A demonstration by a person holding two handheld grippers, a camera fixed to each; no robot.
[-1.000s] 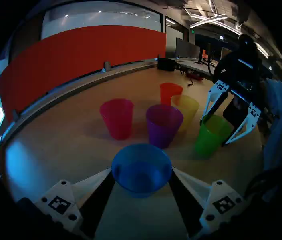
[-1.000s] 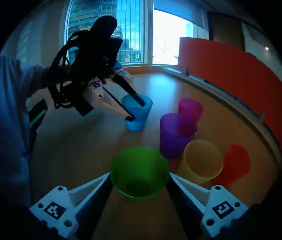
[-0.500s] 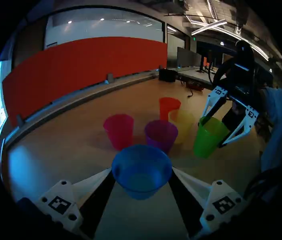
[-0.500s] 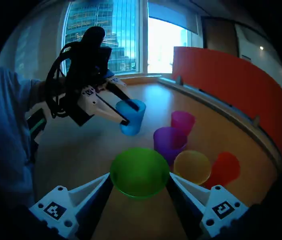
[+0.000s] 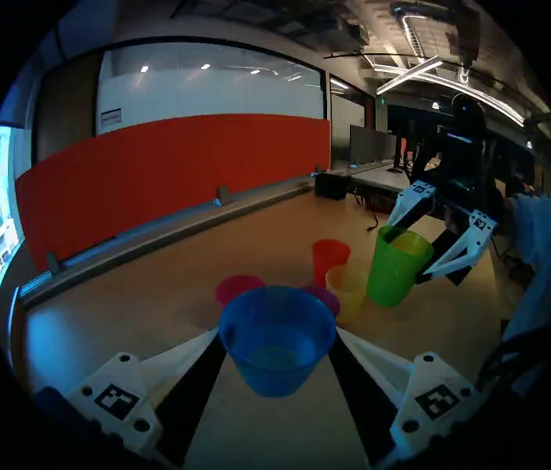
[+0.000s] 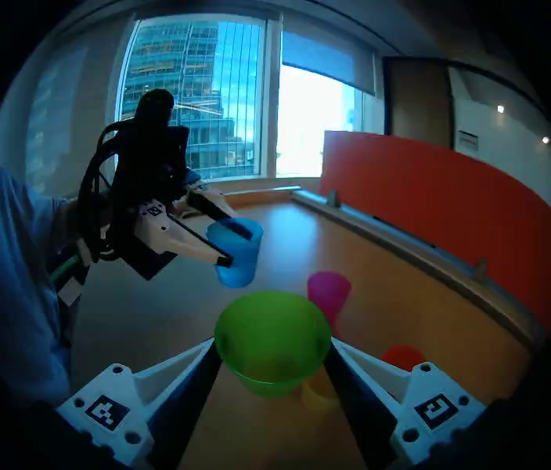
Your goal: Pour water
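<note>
You're lifting both cups higher above the wooden table (image 5: 158, 291): left gripper (image 5: 277, 335) clamping the translucent blue plastic cup (image 5: 277, 348), right gripper (image 6: 273, 346) clamping the translucent green plastic cup (image 6: 273, 333). Both are sitting upright, so the pouring isn't happening yet.

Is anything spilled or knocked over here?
Nothing stands out. The left tool grips the translucent blue plastic cup and the right tool the translucent green plastic cup, both roughly upright. The orange plastic cup, yellow plastic cup and pink plastic cup stand upright on the wooden surface; no puddle shows.
</note>
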